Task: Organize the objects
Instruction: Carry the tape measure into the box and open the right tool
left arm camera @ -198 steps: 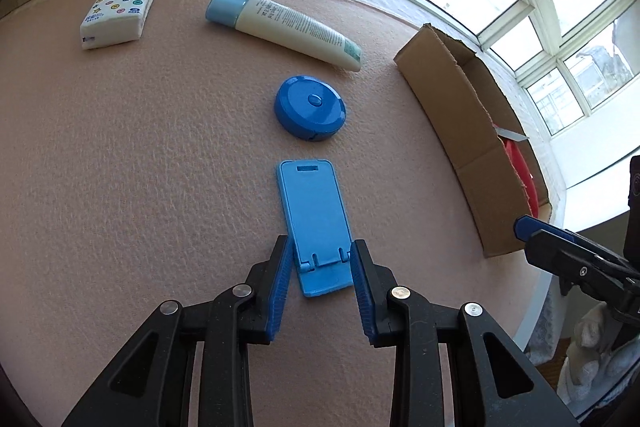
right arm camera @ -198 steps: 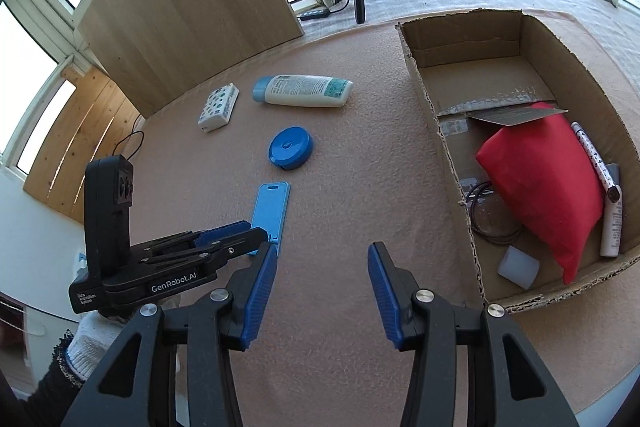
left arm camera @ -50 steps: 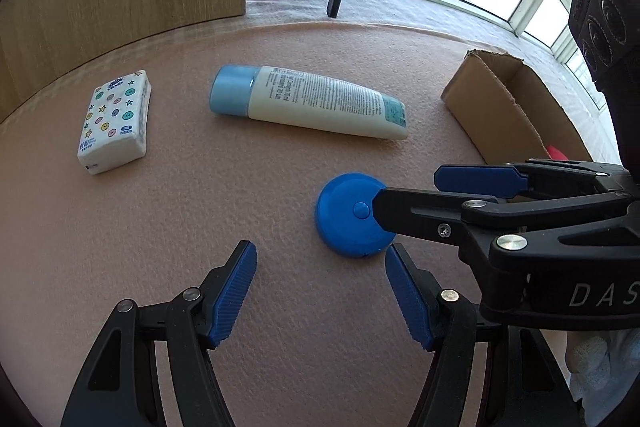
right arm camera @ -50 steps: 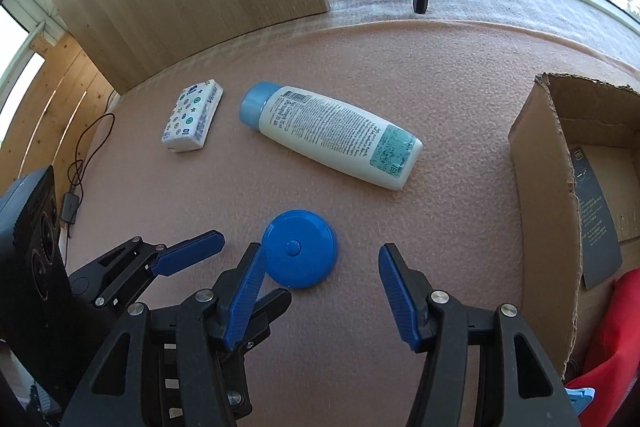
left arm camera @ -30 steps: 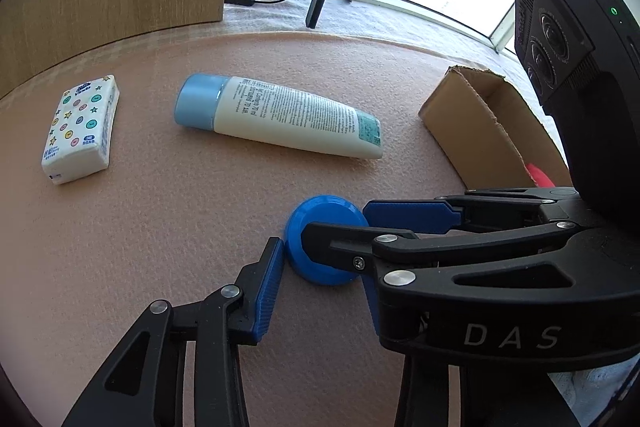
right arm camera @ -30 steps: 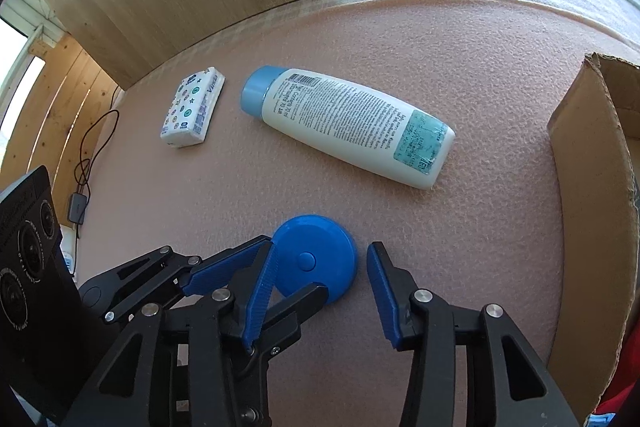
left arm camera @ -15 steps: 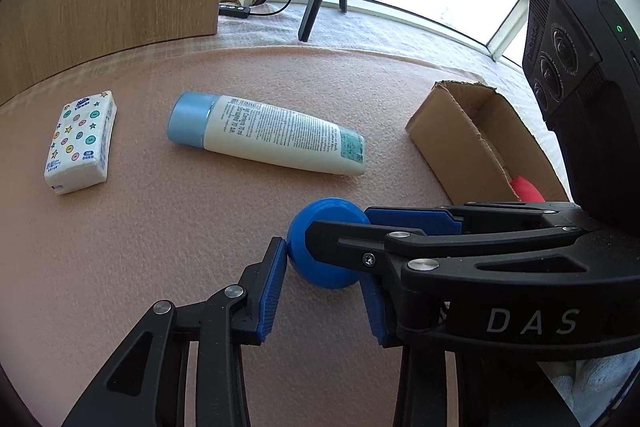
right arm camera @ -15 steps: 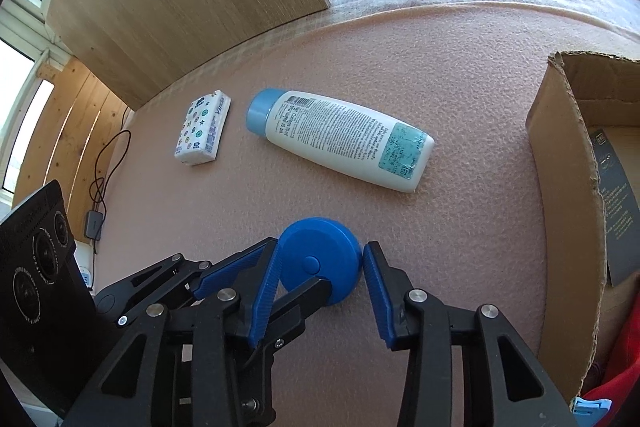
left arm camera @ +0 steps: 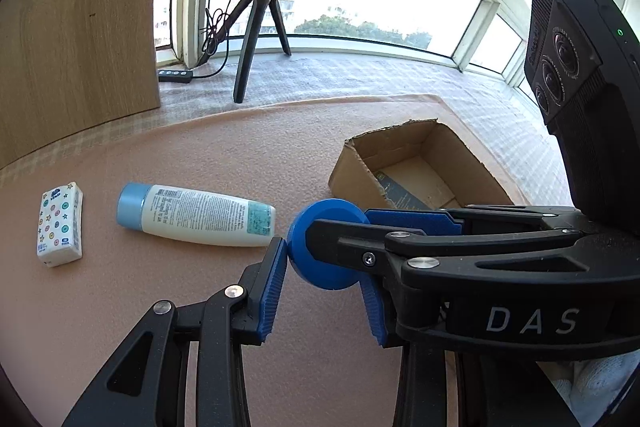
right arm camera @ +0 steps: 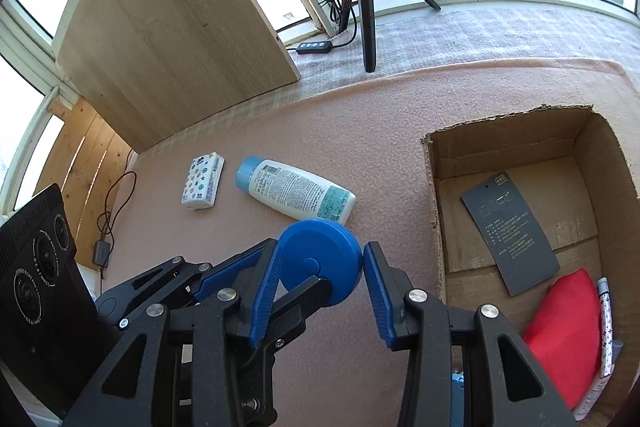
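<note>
Both your grippers are clamped on the blue round case: right gripper pads at its sides, left gripper pinching it too, crossing underneath. Half a second ago it sat low over the pink mat; now it looks lifted and nearer the cardboard box. So pickup is done, transport next. Lotion bottle and tissue pack lie on the mat, still to be sorted.
</note>
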`<state>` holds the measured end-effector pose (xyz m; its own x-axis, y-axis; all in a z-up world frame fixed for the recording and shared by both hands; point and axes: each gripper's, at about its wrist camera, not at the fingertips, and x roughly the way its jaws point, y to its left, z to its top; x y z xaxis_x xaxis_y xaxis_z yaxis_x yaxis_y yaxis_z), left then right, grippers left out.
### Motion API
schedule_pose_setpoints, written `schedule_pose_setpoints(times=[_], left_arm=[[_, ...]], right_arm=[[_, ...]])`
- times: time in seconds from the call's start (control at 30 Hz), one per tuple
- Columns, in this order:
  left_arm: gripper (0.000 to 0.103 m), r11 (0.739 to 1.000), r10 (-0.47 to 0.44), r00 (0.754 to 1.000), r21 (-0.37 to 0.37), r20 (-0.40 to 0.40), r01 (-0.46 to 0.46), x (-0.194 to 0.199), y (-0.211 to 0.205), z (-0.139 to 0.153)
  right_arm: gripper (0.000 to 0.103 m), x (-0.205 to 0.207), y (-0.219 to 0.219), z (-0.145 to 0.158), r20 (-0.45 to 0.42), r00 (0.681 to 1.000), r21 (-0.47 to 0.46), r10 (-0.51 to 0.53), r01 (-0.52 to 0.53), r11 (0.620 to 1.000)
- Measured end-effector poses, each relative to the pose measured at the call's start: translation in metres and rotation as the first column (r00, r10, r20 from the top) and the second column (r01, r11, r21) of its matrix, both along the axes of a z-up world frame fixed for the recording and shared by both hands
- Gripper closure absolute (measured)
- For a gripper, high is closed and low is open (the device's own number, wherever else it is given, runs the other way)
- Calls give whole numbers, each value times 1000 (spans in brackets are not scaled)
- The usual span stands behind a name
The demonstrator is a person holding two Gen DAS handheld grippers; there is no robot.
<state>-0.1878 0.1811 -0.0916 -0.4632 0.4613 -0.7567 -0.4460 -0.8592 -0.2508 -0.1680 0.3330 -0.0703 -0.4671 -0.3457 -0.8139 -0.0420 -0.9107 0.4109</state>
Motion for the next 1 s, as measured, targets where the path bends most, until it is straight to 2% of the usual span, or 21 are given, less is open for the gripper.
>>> schedule_pose_setpoints(times=[0.23, 0.6, 0.63, 0.73, 1.0], left_arm=[[64, 998, -61, 998, 10, -21, 62, 3, 45, 10], [64, 991, -132, 991, 11, -25, 132, 9, 97, 11], [63, 990, -137, 990, 16, -21, 137, 8, 99, 12], [29, 991, -132, 991, 17, -3, 132, 7, 102, 9], [28, 995, -98, 995, 17, 16, 98, 9, 83, 5]], right_arm=[[64, 15, 40, 12, -25, 998, 19, -60, 60, 998], [63, 33, 83, 14, -29, 992, 31, -120, 121, 992], [62, 34, 85, 14, -30, 992, 28, -120, 120, 992], [47, 36, 86, 14, -31, 993, 26, -113, 114, 993], [45, 34, 84, 11, -32, 991, 24, -132, 132, 991]])
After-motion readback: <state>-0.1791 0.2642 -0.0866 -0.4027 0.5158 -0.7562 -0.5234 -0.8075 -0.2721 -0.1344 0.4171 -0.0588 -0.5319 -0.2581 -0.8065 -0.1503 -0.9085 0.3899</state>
